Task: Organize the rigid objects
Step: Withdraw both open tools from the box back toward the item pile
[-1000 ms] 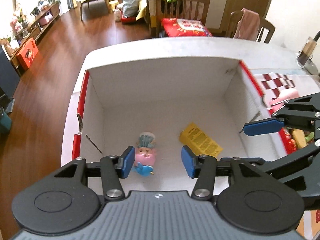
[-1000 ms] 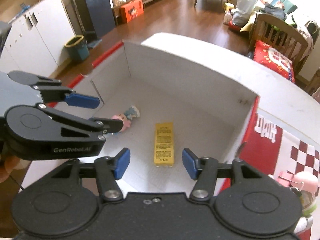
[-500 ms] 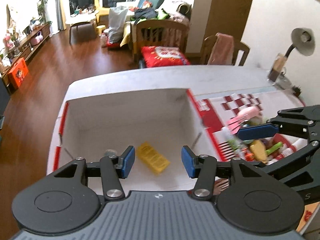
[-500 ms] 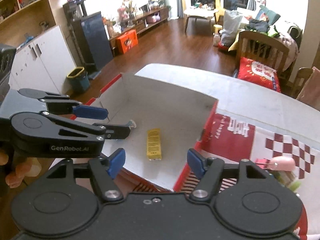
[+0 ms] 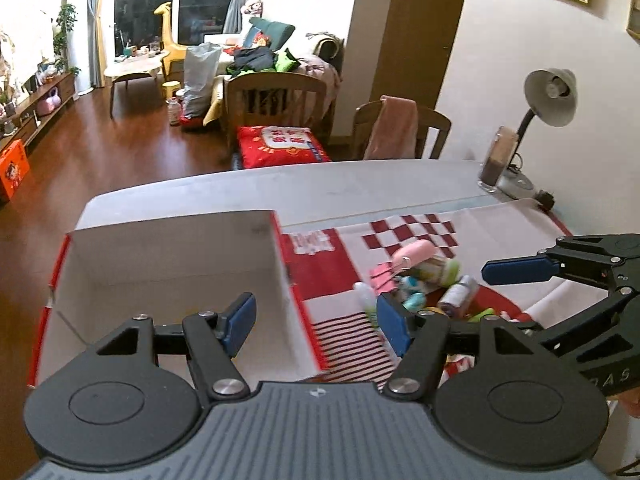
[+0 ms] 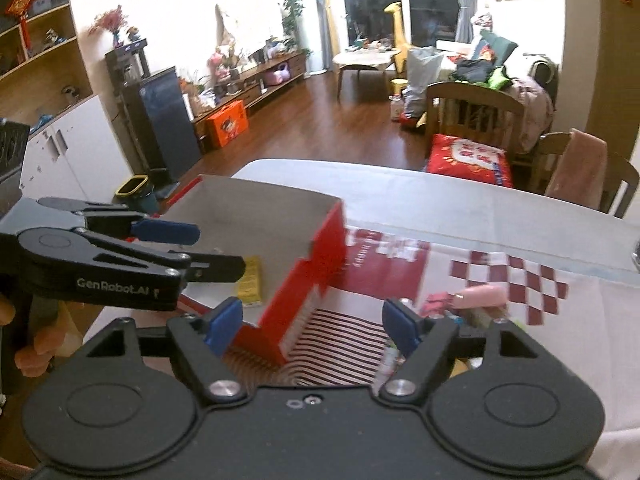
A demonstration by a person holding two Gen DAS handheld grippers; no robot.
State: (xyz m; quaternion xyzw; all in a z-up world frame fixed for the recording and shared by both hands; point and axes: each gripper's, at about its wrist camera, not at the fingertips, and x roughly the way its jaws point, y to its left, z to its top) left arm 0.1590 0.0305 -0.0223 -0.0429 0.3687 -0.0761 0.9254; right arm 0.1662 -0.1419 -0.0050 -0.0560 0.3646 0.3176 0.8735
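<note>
Both hand-held grippers have swung away from the red-and-white cardboard box [image 5: 168, 256], now facing the pile of small bottles and toys [image 5: 424, 280] on the counter's [image 5: 320, 188] patterned cloth. Left hand-held gripper [image 5: 316, 320] and right hand-held gripper [image 6: 312, 324] gape wide, empty. A yellow rectangular packet [image 6: 250, 280] lies inside the box.

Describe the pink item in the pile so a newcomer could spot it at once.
Start at the white box with red sides on the table, then go right onto the red-and-white checked mat. The pink item lies at the far edge of the small-object pile, the only smooth, rounded, pale-pink piece there.
</note>
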